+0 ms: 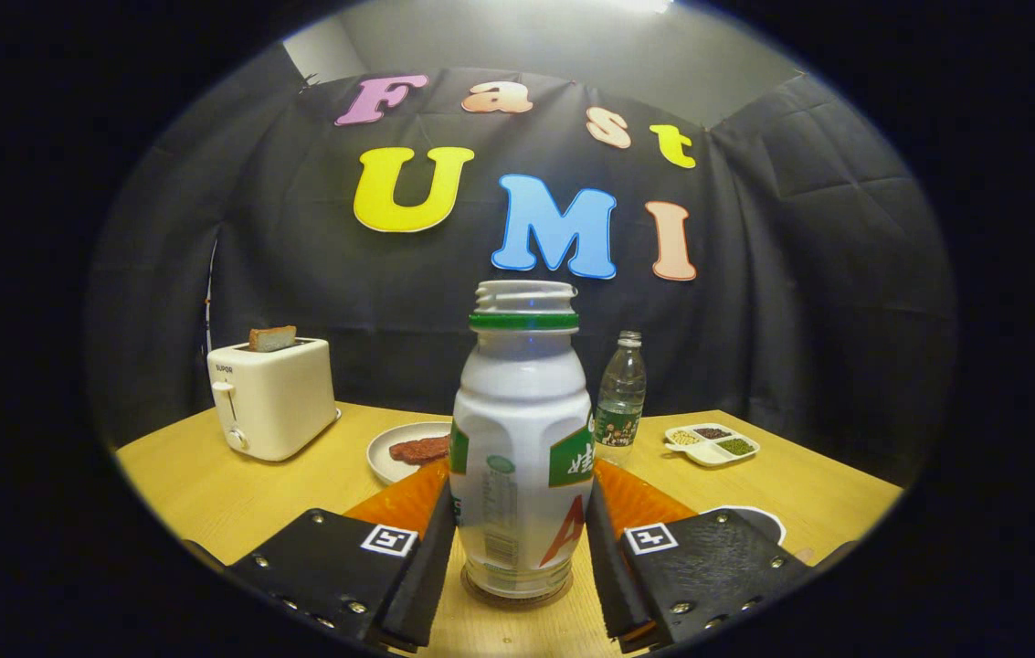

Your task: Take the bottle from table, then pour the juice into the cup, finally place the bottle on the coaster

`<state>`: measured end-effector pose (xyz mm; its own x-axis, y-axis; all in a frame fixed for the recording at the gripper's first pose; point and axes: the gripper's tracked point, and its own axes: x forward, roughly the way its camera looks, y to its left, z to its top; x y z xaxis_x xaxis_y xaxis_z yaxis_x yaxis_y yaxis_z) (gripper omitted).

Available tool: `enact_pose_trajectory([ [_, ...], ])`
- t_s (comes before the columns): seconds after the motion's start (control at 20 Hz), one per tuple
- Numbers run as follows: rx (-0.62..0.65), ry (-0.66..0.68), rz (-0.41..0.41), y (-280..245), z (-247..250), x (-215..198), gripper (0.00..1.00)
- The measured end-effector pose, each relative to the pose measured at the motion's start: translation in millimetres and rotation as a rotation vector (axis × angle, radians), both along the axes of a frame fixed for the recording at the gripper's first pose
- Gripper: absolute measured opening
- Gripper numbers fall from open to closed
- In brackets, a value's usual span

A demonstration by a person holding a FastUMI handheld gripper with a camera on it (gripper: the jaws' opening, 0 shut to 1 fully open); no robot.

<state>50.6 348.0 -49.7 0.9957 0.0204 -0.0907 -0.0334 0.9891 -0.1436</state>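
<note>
The gripper [522, 539] has its jaws pinching the uncapped bottle [522, 439], which stands upright on the coaster [517, 599] near the counter's [234, 493] front edge, so this looks like the final placing step, with only release remaining.

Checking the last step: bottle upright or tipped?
Upright. The bottle stands neck up on the round coaster, between the gripper fingers, which press its sides.

Toaster [272, 398], plate [386, 450], water bottle [619, 391] and divided dish [712, 445] on the table [234, 493].
</note>
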Motion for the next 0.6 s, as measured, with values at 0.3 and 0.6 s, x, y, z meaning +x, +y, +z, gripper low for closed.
enact_pose_trajectory([
  [0.3, 0.052, 0.027, 0.015, -1.5, -17.6, 11.5, 0.68],
  [0.6, 0.062, 0.046, 0.021, -5.2, -33.3, 22.5, 0.68],
])
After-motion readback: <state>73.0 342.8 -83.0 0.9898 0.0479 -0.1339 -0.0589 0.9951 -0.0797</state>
